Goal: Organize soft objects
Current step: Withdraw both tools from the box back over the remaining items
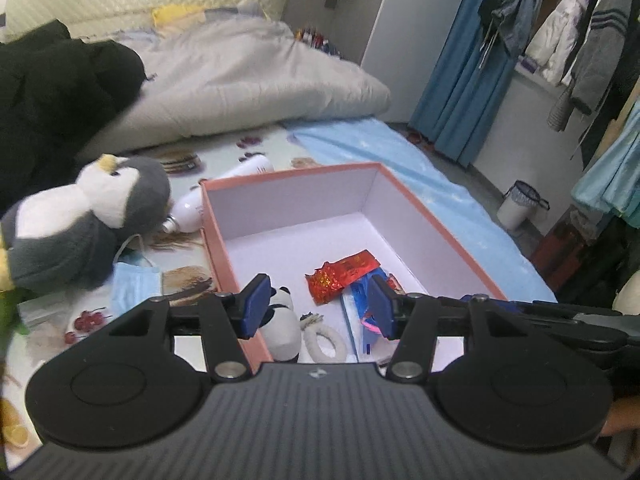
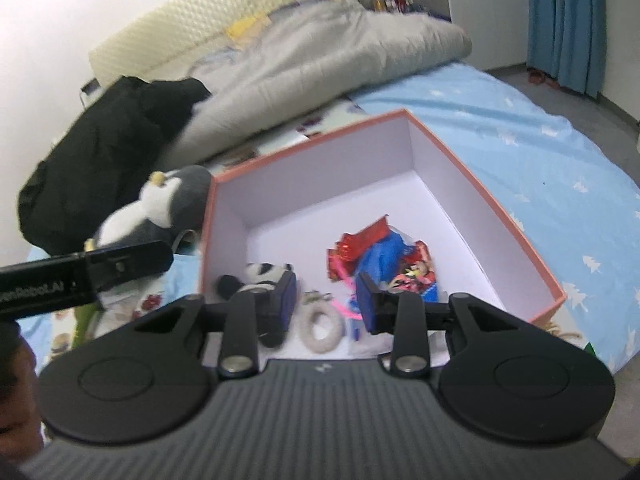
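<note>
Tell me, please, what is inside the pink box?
The pink box holds a panda toy, a white ring and crumpled wrappers; whatever lies beneath them is hidden.

Colours on the bed
Box [image 1: 440,224]: salmon outside, white inside; penguin plush [image 1: 92,216]: grey and white (yellow beak); sheet [image 2: 520,152]: light blue with white trees; face mask [image 1: 136,286]: blue.

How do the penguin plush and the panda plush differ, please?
The penguin plush is grey and white, and lies outside the pink box on the bed. The panda plush is black and white, clearly smaller, and sits inside the box. Both are soft toys.
</note>
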### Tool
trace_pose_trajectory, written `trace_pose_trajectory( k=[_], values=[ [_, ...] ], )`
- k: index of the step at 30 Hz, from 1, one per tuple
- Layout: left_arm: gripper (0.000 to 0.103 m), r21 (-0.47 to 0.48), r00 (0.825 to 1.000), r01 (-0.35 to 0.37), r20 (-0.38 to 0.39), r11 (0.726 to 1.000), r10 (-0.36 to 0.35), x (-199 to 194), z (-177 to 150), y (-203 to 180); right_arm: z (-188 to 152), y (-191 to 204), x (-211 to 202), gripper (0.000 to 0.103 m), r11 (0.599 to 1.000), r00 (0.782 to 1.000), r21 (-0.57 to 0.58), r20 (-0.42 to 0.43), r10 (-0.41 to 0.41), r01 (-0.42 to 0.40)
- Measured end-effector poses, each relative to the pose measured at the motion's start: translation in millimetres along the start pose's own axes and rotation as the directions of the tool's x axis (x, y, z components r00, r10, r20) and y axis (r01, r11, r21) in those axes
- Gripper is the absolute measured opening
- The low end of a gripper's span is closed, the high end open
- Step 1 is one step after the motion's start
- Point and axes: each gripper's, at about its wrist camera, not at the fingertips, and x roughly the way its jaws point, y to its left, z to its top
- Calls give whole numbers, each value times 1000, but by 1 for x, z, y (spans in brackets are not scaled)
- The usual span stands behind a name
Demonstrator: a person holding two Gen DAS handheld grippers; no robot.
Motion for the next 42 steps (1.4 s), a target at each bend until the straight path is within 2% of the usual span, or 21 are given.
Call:
trace_pose_trajectory(
  k=[12,24,33,42],
  values=[
    [62,-13,995,-24,98,1000,25,-100,-48,13,-44,38,-64,37,998,995,-39,95,44,-40],
    [67,-55,984,-94,145,994,102,-171,-115,38,-99,75,-89,37,989,990,-108,93,109,-99],
    [69,-137,977,-149,133,979,167,-198,-158,73,-139,101,-91,37,976,987,-162,49,156,-146],
    [69,-198,972,-189,101,962,212,-204,-190,99,-161,126,-84,37,958,981,-216,12,193,-186]
  ],
)
